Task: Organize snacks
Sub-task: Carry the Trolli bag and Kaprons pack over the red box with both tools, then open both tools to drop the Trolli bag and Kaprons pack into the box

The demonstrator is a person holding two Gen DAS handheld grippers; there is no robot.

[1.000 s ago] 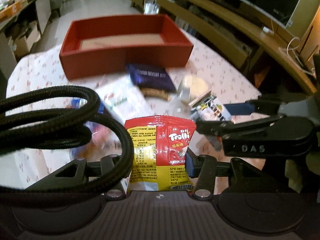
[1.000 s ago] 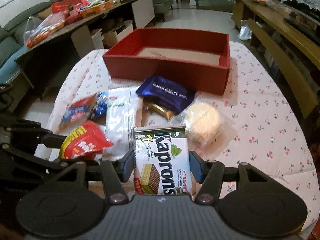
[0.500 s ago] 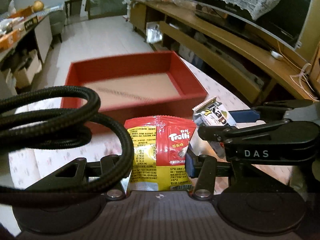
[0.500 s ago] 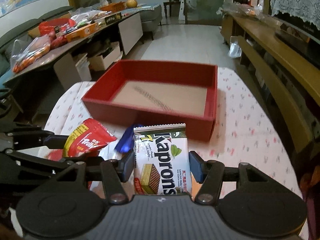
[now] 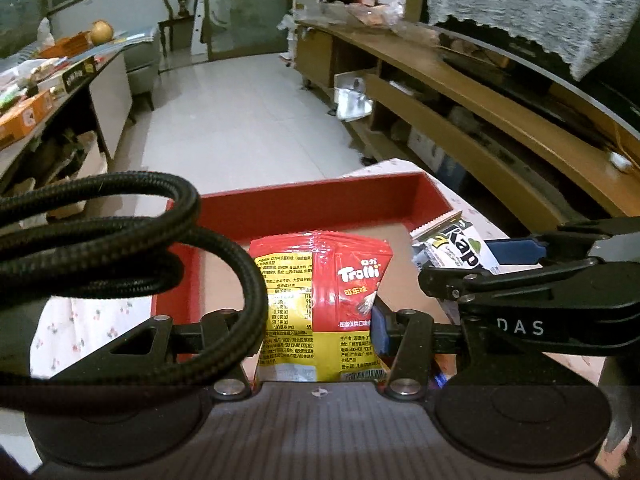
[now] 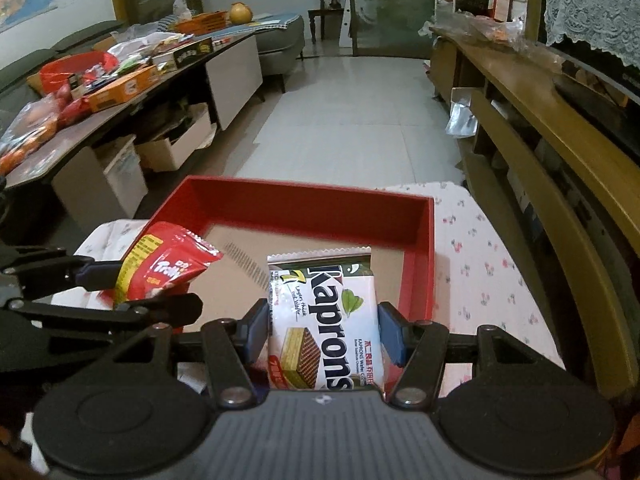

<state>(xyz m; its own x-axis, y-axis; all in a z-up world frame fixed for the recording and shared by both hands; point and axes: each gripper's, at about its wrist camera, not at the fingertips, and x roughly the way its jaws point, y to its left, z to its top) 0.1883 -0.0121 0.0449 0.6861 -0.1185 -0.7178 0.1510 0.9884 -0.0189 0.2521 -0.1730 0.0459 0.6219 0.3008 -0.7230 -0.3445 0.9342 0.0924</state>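
Two snack packets are up off the bench at once, one in each claw, both over the open red tray (image 6: pixel 416 216). The left claw (image 5: pixel 320 320) is clamped on a red and yellow Trolli gummy bag (image 5: pixel 320 304), pinched across its lower half so the crimped top stands free above the pads. The right claw (image 6: pixel 322 332) is clamped on a Kaprons wafer pack (image 6: pixel 326 312), its blue pads (image 6: pixel 390 336) pressing the pack's two long edges.

Both look light. The gummy bag is soft, glossy film that dents under pressure and could slide, so a hold low across the filled body seems safer than one on the thin seal. The wafer pack is flatter and holds its shape, but its contents would likely crush; a gentle squeeze on the side edges suits it.

The tray's cardboard-coloured floor looks bare where it shows, on the floral tablecloth (image 6: pixel 480 264) covering the bench.
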